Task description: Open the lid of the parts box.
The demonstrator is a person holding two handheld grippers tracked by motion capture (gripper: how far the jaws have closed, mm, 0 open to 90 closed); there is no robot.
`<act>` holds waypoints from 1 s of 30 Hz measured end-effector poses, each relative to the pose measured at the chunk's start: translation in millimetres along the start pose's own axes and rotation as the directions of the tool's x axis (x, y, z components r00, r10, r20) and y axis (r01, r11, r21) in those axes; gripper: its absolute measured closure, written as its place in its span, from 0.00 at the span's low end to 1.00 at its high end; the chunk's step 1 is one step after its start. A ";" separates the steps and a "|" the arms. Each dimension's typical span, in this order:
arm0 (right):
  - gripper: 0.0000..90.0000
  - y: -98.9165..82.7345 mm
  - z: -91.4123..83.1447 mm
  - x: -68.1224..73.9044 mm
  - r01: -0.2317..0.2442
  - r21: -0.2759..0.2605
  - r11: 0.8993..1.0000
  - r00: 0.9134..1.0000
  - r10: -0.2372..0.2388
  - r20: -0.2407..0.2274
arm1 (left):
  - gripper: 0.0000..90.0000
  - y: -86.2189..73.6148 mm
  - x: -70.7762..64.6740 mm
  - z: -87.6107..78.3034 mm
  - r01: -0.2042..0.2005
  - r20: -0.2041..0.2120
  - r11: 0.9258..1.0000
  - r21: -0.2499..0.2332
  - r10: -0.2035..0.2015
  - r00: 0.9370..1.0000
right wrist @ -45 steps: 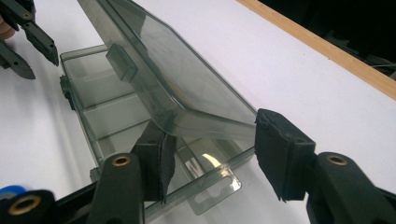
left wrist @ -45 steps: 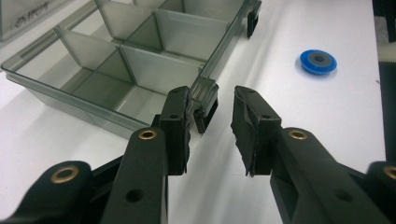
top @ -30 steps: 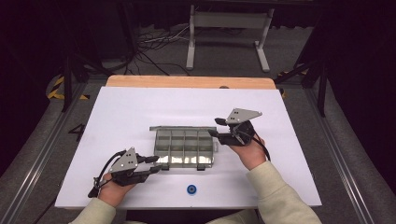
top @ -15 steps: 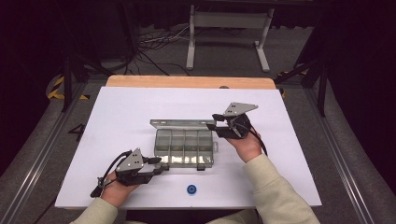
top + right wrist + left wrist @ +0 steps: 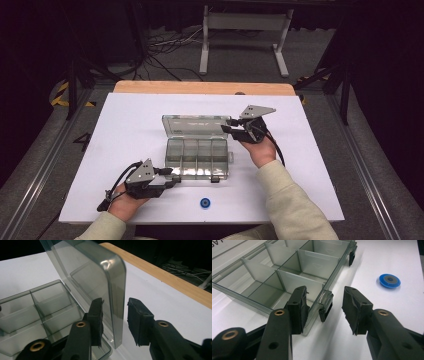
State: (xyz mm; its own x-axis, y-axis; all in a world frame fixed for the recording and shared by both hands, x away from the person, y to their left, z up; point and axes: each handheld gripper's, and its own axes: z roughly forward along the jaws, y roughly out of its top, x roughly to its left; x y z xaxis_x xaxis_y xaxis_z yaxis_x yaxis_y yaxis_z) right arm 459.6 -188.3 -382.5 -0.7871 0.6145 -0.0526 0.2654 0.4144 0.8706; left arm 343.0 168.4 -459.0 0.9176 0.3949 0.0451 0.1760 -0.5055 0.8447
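A clear plastic compartment box [image 5: 197, 159] sits mid-table with its lid [image 5: 195, 125] raised. My left gripper [image 5: 172, 178] is at the box's near left corner. In the left gripper view [image 5: 324, 310] its jaws straddle the front wall [image 5: 287, 280] by a black latch [image 5: 325, 308]. They have just been opening, and the outer pad [image 5: 354, 311] stands off the latch. My right gripper [image 5: 231, 125] is at the lid's right edge. In the right gripper view [image 5: 115, 317] its jaws have just been closing around the lid [image 5: 100, 277], with narrow gaps still showing.
A small blue disc [image 5: 205, 202] lies on the white tabletop [image 5: 125, 130] near the front edge, right of my left gripper [image 5: 390, 280]. A wooden strip [image 5: 200, 87] runs along the far edge. Cables and a metal stand [image 5: 245, 35] are on the floor beyond.
The lid's free edge has swung up and away from the tray. My right gripper has moved with it toward the table's far side. The left gripper has stayed at the front corner.
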 end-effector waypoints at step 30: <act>0.68 -16.6 37.7 -18.8 -0.073 0.043 0.996 0.997 0.072 0.033 | 0.60 0.2 0.8 0.2 0.000 0.004 1.000 -0.001 0.000 1.000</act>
State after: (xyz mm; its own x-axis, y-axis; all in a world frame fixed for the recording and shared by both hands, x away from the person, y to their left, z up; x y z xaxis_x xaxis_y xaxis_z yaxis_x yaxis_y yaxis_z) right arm 491.0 -181.4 -414.4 -0.7470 0.6648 -0.0062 0.3463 0.3970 0.8500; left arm 343.8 168.5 -458.9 0.9191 0.3918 0.0427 0.1760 -0.5050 0.8450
